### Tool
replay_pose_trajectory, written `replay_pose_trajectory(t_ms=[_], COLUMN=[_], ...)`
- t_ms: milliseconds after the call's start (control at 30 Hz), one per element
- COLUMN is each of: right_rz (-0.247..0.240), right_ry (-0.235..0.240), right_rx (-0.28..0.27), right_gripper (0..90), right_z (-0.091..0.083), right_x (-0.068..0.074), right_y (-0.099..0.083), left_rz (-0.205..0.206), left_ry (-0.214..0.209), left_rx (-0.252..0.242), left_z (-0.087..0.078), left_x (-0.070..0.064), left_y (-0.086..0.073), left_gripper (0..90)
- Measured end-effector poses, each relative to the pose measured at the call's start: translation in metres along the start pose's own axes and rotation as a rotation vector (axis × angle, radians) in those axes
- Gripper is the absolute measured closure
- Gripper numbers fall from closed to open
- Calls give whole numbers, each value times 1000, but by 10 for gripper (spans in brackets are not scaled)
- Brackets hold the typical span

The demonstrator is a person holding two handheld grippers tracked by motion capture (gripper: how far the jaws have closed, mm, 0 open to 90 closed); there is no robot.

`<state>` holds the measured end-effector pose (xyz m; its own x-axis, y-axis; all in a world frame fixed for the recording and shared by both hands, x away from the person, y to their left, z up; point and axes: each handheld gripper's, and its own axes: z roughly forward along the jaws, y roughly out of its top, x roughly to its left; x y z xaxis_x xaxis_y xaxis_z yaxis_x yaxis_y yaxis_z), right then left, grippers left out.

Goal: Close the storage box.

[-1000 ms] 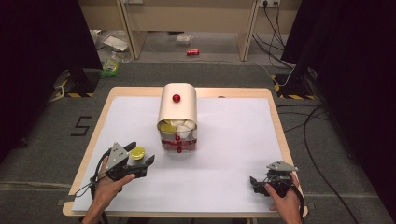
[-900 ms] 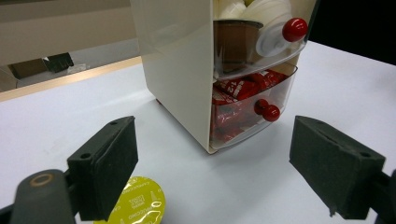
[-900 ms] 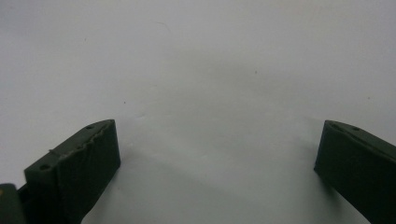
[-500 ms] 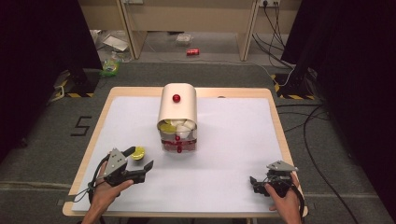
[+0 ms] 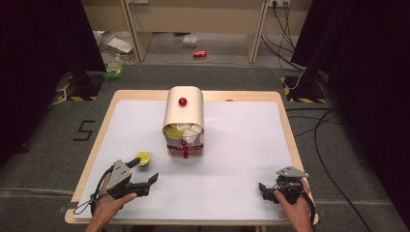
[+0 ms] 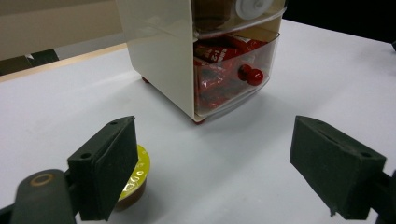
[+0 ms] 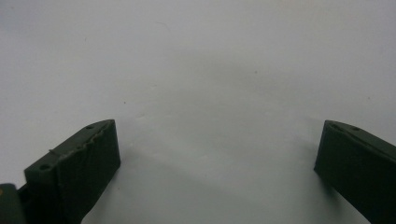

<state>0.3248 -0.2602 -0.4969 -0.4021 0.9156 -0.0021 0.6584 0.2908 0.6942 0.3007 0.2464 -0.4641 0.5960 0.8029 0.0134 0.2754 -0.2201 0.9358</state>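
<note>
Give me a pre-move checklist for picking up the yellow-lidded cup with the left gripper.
1. Left gripper open: ok, jaws stand wide apart.
2. Cup between the jaws: not ok, it sits by the left jaw, partly behind it.
3. Cup upright on the table: ok, yellow lid faces up.
4. Cup apart from the drawer box: ok, bare table lies between them.
5. Right gripper out of the way: ok, open at the table's right near corner.
6. Bottom drawer shut: cannot tell.

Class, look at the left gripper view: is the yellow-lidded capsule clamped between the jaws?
No: the capsule lies on the table beside the left gripper's wide-open jaws.
</note>
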Motion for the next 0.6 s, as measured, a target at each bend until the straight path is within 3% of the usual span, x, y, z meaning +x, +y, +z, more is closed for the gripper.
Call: replay_pose_trajectory(t_ms=[600], right_rz=[0], right_ry=[0], right_rx=[0], right_gripper=[2], right_z=[0], right_x=[0], right_y=[0], left_rz=[3], left_ry=[1], left_rx=[74], left_z=[0], left_x=[0], left_y=[-23], left_gripper=[146])
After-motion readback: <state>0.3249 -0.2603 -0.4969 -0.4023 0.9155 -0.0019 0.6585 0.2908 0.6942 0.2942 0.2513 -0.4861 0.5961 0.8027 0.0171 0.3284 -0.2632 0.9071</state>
